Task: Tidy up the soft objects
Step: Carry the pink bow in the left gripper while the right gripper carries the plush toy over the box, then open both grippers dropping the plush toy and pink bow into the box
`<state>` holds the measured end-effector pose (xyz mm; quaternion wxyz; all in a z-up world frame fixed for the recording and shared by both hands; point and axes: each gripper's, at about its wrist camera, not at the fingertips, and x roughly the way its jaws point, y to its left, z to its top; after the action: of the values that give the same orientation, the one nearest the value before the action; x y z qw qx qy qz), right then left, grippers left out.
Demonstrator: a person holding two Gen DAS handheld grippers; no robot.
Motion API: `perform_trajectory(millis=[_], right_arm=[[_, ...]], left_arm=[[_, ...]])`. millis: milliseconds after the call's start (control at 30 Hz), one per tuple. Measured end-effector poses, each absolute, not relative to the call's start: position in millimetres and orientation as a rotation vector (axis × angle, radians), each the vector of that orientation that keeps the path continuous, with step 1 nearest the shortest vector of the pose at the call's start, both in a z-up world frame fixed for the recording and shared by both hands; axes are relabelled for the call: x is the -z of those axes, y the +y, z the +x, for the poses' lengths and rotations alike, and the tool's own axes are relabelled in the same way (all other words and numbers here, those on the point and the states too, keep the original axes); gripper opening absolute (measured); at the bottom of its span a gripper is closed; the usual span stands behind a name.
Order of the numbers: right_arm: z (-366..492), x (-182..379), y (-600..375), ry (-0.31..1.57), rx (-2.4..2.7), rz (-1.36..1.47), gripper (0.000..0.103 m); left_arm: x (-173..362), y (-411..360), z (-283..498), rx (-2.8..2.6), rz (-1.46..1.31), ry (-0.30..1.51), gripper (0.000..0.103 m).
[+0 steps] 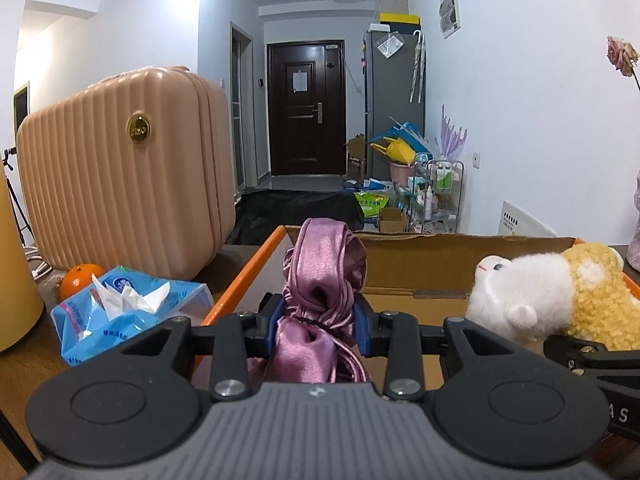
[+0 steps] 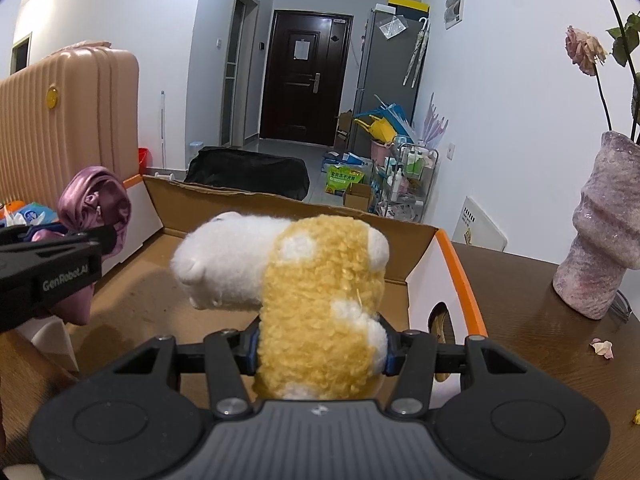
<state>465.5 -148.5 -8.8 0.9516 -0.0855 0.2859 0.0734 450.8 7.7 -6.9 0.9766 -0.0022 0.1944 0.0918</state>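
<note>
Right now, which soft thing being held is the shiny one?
The purple satin cloth bundle in the left gripper is shiny and smooth. The yellow and white plush sheep toy in the right gripper is fuzzy.

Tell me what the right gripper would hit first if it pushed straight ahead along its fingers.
Probably the far wall of the open cardboard box; the right gripper, clamped on the yellow-and-white plush toy, points there, though depth is unclear.
</note>
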Motion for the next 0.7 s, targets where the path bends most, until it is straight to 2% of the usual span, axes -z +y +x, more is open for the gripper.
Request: perform_trajectory(millis=[233,267,300,400,467,500,567,633,700], right_arm=[[467,9,-150,0.58,-0.15,-0.17,0.051],[467,9,-150,0.578,-0.149,-0.168,0.052],[467,9,-151,0.577,-0.148,-0.164,0.057],[468,10,-154,0.577,-0.14,-0.148,0.071],[468,10,-156,0.575,-0.138,-0.137,0.078],[468,9,-157,0.572,-0.135,-0.131,0.083],[468,9,-159,0.567,-0.129,-0.123,0.09],[468,9,-160,0.569,-0.129,-0.12,0.094],[469,9,-159,0.573,-0.129,-0.124,0.094]], left_arm=[[10,11,452,-0.186,-0.016,0.405,0.039],[10,11,452,-0.187,-0.015,0.406,0.043],[11,11,452,-0.19,-0.015,0.407,0.045],[9,14,451,-0.205,-0.024,0.393,0.064],[7,15,449,-0.212,-0.031,0.383,0.083],[7,15,448,-0.217,-0.034,0.377,0.087],[5,16,445,-0.227,-0.041,0.363,0.103],[3,17,443,-0.237,-0.049,0.346,0.103],[2,17,441,-0.248,-0.054,0.33,0.103]])
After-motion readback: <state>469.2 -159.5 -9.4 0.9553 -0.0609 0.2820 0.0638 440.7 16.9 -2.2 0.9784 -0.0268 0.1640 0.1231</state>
